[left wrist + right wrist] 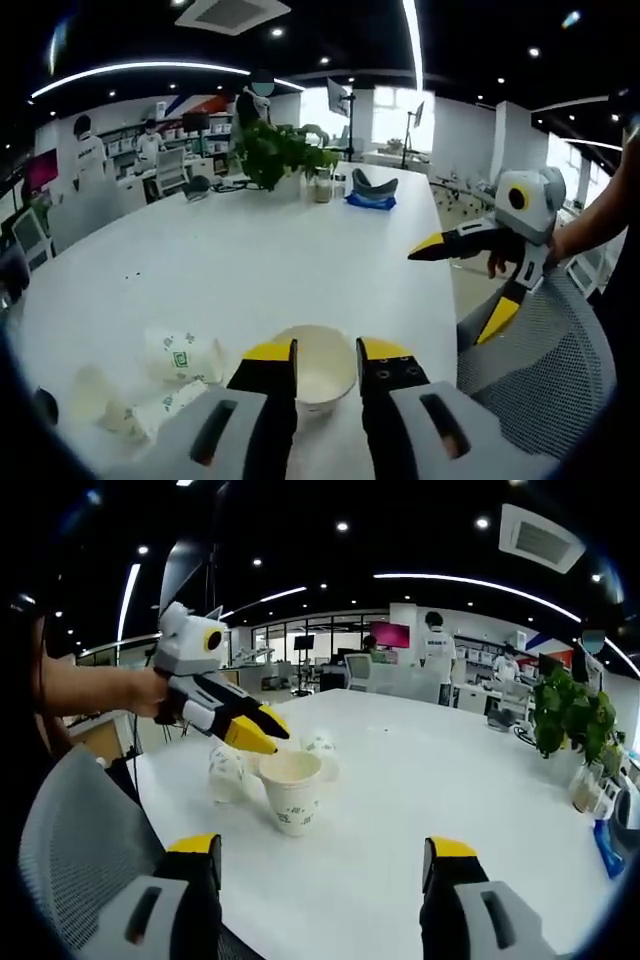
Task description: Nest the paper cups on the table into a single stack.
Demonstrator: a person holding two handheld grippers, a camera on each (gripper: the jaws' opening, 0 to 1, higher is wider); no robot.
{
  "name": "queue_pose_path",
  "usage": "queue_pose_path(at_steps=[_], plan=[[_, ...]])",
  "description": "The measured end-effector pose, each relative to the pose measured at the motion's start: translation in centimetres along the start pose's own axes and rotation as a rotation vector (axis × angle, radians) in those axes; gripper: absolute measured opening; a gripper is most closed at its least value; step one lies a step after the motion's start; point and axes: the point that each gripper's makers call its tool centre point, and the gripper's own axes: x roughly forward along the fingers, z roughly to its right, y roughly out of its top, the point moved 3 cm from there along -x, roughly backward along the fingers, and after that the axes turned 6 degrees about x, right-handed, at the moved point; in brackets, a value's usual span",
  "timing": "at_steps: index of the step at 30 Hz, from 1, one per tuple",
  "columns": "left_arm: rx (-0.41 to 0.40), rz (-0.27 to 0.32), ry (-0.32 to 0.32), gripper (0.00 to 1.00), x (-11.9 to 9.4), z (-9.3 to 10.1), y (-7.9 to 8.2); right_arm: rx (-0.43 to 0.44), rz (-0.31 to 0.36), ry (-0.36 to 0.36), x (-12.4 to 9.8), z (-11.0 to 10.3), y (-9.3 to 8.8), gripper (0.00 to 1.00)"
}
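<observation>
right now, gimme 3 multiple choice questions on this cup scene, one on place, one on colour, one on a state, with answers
1. Where does the upright paper cup stand?
A. on the white table
B. on the mesh chair
C. inside another cup

2. What colour are the gripper jaw tips?
A. red
B. yellow
C. green

3. How is the right gripper set?
A. shut on a cup
C. shut on nothing
B. open, holding nothing

Answers:
1. A, the cup's base sits on the tabletop, mouth up.
2. B, yellow tips show on the right gripper and the left gripper.
3. B, its jaws stand wide apart with bare table between them.
</observation>
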Motion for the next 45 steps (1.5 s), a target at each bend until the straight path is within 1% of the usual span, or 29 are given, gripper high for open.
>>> queue_pose_path(at_steps=[9,13,15,19,22,26,29,30,35,40,45], plan=[[-0.012,0.024,0.063,0.29,-2.5,-2.0,0.1,0.0,0.004,0.004,0.0,0.1,0.0,0.84],[-0.006,0.033,0.095,0.31,-3.8,-2.5,0.5,0.0,0.003,0.006,0.0,0.1,0.0,0.84],[-0.009,0.04,0.109,0.32,-4.5,-3.3,0.1,0.0,0.004,0.006,0.0,0.1,0.0,0.84],[-0.018,0.051,0.136,0.34,-5.6,-3.8,0.3,0.001,0.001,0.011,0.0,0.0,-0.1,0.84],[-0.025,0.048,0.163,0.36,-6.7,-4.7,-0.3,0.002,-0.001,0.013,0.1,-0.1,-0.1,0.84],[-0.031,0.037,0.191,0.37,-7.8,-5.5,-1.1,0.004,-0.001,0.014,0.0,-0.1,-0.1,0.84],[-0.04,0.025,0.205,0.38,-8.2,-5.6,-1.6,0.005,-0.001,0.014,0.0,-0.1,0.0,0.84],[-0.043,0.021,0.211,0.38,-8.5,-6.0,-2.0,0.005,-0.001,0.013,0.0,-0.2,0.0,0.84],[-0.064,0.012,0.224,0.39,-9.0,-6.3,-2.8,0.006,-0.001,0.013,0.0,-0.2,0.0,0.84],[-0.076,-0.005,0.23,0.4,-9.3,-7.2,-4.5,0.005,-0.007,0.014,0.0,-0.3,0.0,0.84],[-0.11,-0.015,0.232,0.4,-9.6,-7.5,-6.1,0.005,-0.011,0.014,0.0,-0.3,-0.1,0.83]])
